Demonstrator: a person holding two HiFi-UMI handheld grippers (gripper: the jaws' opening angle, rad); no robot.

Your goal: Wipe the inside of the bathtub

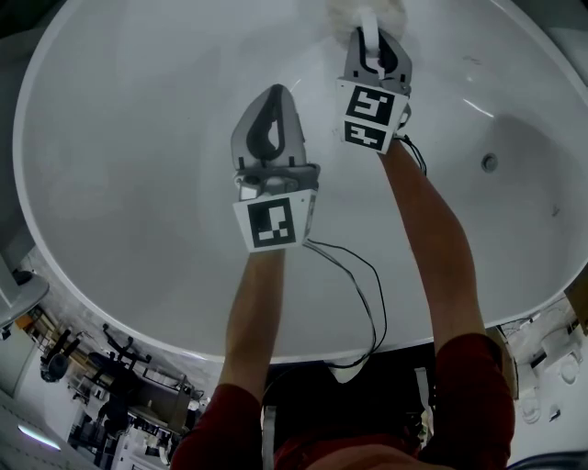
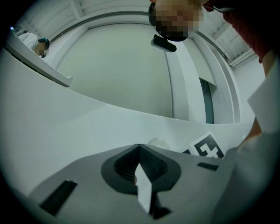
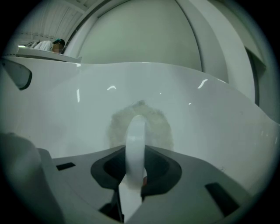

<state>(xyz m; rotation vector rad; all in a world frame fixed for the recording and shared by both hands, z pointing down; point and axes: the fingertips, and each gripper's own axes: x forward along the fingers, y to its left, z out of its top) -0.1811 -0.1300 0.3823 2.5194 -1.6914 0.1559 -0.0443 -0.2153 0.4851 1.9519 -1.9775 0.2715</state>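
The person leans over a white oval bathtub [image 1: 138,138] with both arms stretched down into it. The right gripper [image 1: 372,35] reaches to the tub's far wall, near the top edge of the head view. Its jaws are clamped on the white handle [image 3: 136,135] of a fluffy white pad [image 3: 158,127]. In the right gripper view the handle stands upright as a narrow loop between the jaws. The pad spreads round behind the handle and lies flat against the glossy tub wall [image 3: 218,118]. In the head view only part of the pad [image 1: 349,11] shows, just beyond the gripper's tip at the far rim.

The left gripper [image 1: 276,92] hangs over the middle of the basin, nearer the person and beside the right one, but apart from it. The left gripper view shows its jaws brought together at the tips, with nothing held between them [image 2: 139,148]. Past the tips that view shows the curved tub wall [image 2: 65,127] and the right gripper's marker cube [image 2: 205,148]. A pale bit of the pad [image 2: 158,142] shows there too.

The drain [image 1: 490,162] sits on the right side of the basin, well apart from both grippers. A thin black cable [image 1: 363,275] loops from the left gripper back over the near rim. Both forearms are bare, with dark red sleeves [image 1: 469,367] at the bottom of the head view.
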